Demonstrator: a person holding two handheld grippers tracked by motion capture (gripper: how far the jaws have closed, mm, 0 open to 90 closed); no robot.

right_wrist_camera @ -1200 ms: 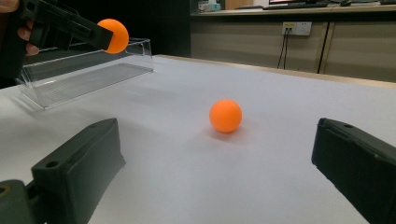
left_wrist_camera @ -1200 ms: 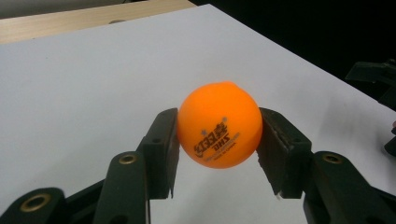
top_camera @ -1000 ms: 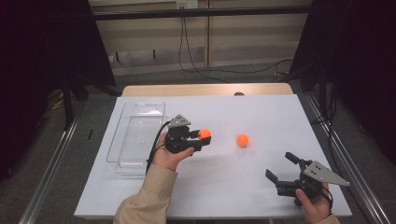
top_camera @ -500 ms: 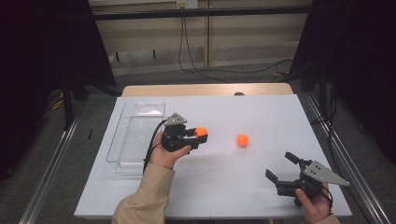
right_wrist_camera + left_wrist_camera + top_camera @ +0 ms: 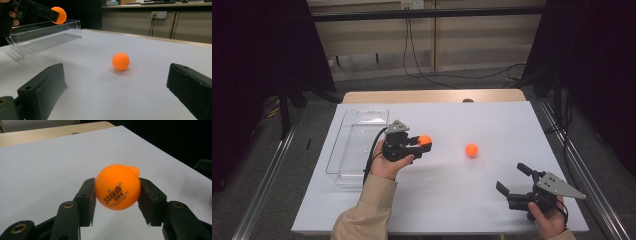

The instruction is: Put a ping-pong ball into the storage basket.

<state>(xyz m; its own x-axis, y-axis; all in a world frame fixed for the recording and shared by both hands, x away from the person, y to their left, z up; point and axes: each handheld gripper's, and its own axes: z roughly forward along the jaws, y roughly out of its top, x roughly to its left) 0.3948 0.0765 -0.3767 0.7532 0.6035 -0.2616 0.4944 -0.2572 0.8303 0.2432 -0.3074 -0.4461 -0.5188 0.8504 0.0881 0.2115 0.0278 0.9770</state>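
Gripping orange ball [image 5: 117, 187] between left gripper [image 5: 117, 195] jaws, above table.

We can read one marking, and it stands on the orange ball [image 5: 117, 187] pinched between the jaws of the left tool [image 5: 117, 202]. In the left gripper view the print is black and sits on the ball's lower front, tilted up to the right. It carries the letters "DHS" under a row of Chinese characters that we cannot make out, with two small stars above them. The second orange ball [image 5: 120, 61], lying on the desk well apart from the held one, shows no print we can read.
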